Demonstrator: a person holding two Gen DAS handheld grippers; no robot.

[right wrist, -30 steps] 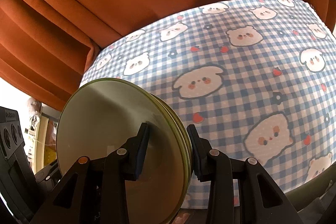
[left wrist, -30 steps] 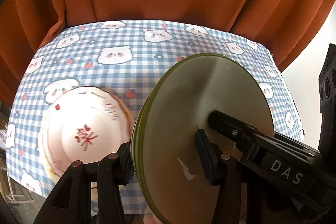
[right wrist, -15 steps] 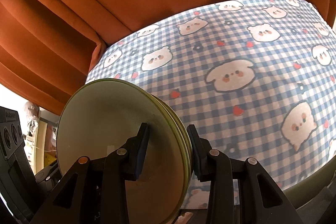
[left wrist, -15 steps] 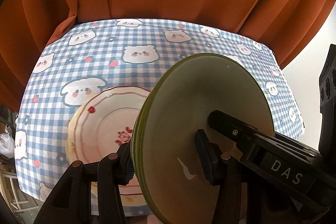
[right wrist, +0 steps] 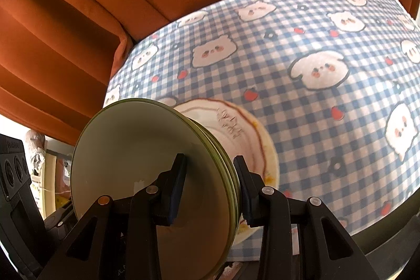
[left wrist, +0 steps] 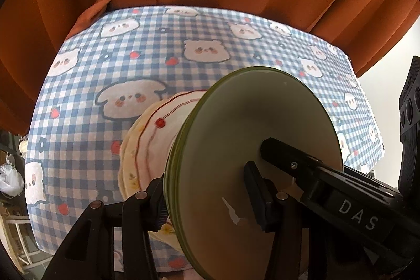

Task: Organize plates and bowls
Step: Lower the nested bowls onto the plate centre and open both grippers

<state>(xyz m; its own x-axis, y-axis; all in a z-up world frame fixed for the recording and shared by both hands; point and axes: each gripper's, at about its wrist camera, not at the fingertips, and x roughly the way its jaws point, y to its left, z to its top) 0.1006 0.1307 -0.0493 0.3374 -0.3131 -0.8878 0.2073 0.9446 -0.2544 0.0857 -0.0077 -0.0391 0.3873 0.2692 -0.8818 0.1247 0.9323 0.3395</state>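
Both grippers, left (left wrist: 207, 198) and right (right wrist: 210, 185), clamped on green plates (left wrist: 257, 148); patterned plate (left wrist: 155, 138) below, half hidden.

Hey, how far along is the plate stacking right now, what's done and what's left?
Done: the green plates are gathered into one stack. In hand: the left gripper and right gripper both clamp that stack, held on edge above the floral plate lying on the checked tablecloth. Left: lower it and release.
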